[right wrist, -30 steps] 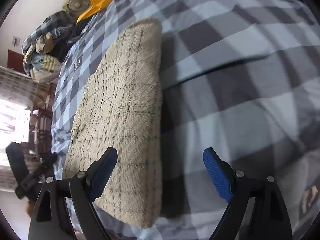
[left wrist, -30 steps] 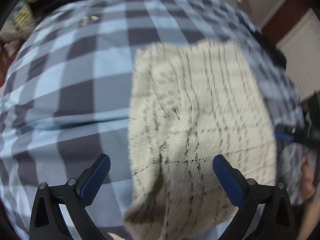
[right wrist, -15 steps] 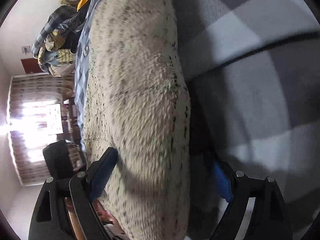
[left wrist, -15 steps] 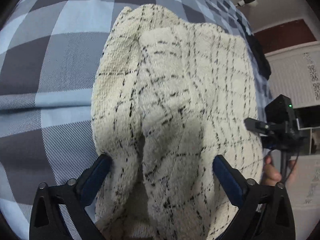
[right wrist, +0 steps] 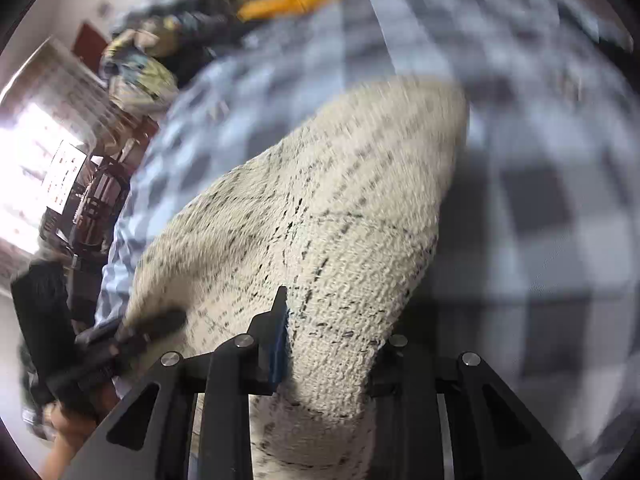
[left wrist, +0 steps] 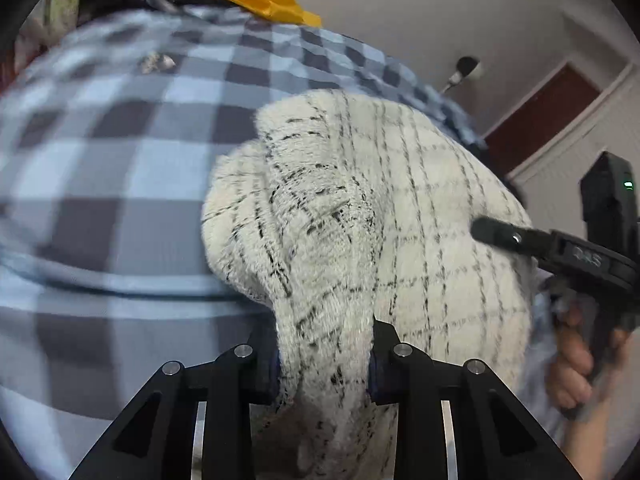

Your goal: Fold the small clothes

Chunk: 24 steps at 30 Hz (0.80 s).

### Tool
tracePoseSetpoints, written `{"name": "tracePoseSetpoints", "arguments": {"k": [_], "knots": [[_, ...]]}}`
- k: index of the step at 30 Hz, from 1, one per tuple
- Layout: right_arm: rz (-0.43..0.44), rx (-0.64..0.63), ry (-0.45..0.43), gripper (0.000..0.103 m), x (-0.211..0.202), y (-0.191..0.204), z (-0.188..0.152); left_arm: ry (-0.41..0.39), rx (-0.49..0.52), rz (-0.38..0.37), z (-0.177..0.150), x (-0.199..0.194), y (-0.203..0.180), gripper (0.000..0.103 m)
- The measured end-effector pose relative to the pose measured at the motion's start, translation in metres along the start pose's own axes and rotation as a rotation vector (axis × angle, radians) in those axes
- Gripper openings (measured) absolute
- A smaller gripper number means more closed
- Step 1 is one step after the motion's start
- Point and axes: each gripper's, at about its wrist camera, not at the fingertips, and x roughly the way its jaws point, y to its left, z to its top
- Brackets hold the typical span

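Two grippers hold one cream knitted cloth with thin black grid lines (left wrist: 400, 216), each with its jaws drawn in tight on a bunched fold of the near edge. The left gripper (left wrist: 324, 360) pinches one near corner; the right gripper (right wrist: 328, 344) pinches the other, and its black body shows at the right edge of the left view. Beyond both grips, the cloth runs lengthwise away from the jaws, sagging onto the blue and grey checked bed cover (left wrist: 120, 168), its far end lying on it. Neither gripper appears the nearer to that far end. Judgement: the next fold needs the held edge carried forward along that long axis to meet the far edge. Obstructions: none on the path. A yellow fabric item (left wrist: 264, 0) and a heap of mixed clothes (right wrist: 152, 60) lie well apart at the far side of the bed.
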Motion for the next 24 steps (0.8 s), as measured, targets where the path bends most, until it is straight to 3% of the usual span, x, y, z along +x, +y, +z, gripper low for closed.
{"name": "tracePoseSetpoints", "arguments": {"k": [2,3,5,7,8,9,10,12,14,16,19,21,24], "knots": [[-0.031,-0.01,-0.011,0.024,-0.008,-0.007,0.01,0.016,-0.02,-0.041,-0.001,0.011,0.005,0.031],[-0.048,-0.004,-0.007,0.024,-0.006,-0.014,0.012,0.027,-0.013,-0.017,-0.003,0.021,0.005,0.032],[-0.032,0.069,0.024,0.025,0.01,-0.036,0.005,0.035,0.043,0.058,-0.006,0.035,-0.002,0.047],[-0.023,0.158,0.045,0.03,0.034,-0.054,-0.01,-0.004,0.095,0.153,-0.01,0.035,-0.004,0.089],[-0.013,0.212,0.034,0.033,0.04,-0.066,-0.018,-0.024,0.113,0.211,-0.01,0.032,-0.004,0.096],[0.022,0.294,0.027,0.048,0.039,-0.08,-0.023,-0.038,0.138,0.256,-0.01,0.025,-0.007,0.101],[0.059,0.383,0.036,0.065,0.036,-0.092,-0.029,-0.06,0.169,0.298,-0.009,0.016,-0.011,0.101],[0.114,0.503,0.034,0.068,0.016,-0.104,-0.034,-0.111,0.244,0.398,-0.007,-0.005,-0.019,0.101],[0.001,0.475,-0.085,0.068,-0.033,-0.094,-0.038,-0.158,0.319,0.472,-0.005,-0.029,-0.03,0.101],[-0.101,0.414,-0.147,0.07,-0.072,-0.076,-0.044,-0.231,0.379,0.568,-0.014,-0.063,-0.046,0.101],[-0.185,0.285,-0.189,0.07,-0.134,-0.033,-0.065,-0.292,0.418,0.608,-0.025,-0.103,-0.058,0.103],[-0.239,0.2,-0.211,0.07,-0.175,-0.01,-0.091,-0.322,0.409,0.597,-0.043,-0.132,-0.065,0.103],[-0.327,0.061,-0.216,0.084,-0.219,0.024,-0.124,-0.311,0.379,0.545,-0.072,-0.16,-0.067,0.103]]}}
